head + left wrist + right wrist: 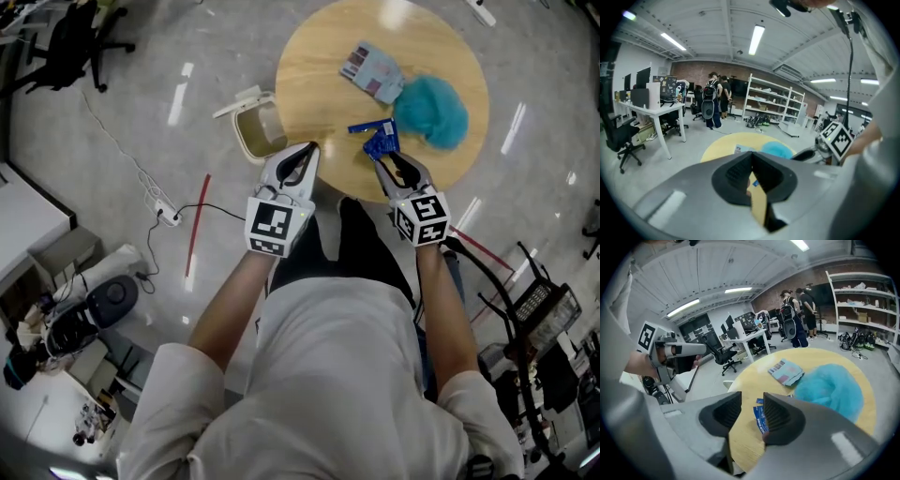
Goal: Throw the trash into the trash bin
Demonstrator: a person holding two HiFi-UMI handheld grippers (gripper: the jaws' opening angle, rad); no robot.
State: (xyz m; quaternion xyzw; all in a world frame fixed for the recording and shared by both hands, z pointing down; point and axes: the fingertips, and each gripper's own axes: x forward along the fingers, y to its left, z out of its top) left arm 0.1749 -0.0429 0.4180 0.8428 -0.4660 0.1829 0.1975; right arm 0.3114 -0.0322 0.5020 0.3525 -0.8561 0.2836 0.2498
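1. Nearest, holds the left gripper (306, 155) with jaws pressed together on nothing, tips at the near-left rim of the round wooden table (319, 66).
2. Alongside, holds the right gripper (382, 161) with jaws parted to a middling gap, pads touching nothing, tips just short of the crumpled blue wrapper (379, 139).
3. Shows that wrapper lying on the table near its front edge, visible through the gap in the right gripper view.
4. Finds the white trash bin (258, 131) on the floor (141, 141) just beside the table's left rim, top open, apart from the wrapper.
5. Meets a teal fluffy heap (431, 111) just right of the wrapper, on the table.
6. Reaches a flat printed packet (372, 72) further in, near the heap.
7. Ends far off at people (712, 101) standing between a white desk (651, 110) and white shelving (773, 101).
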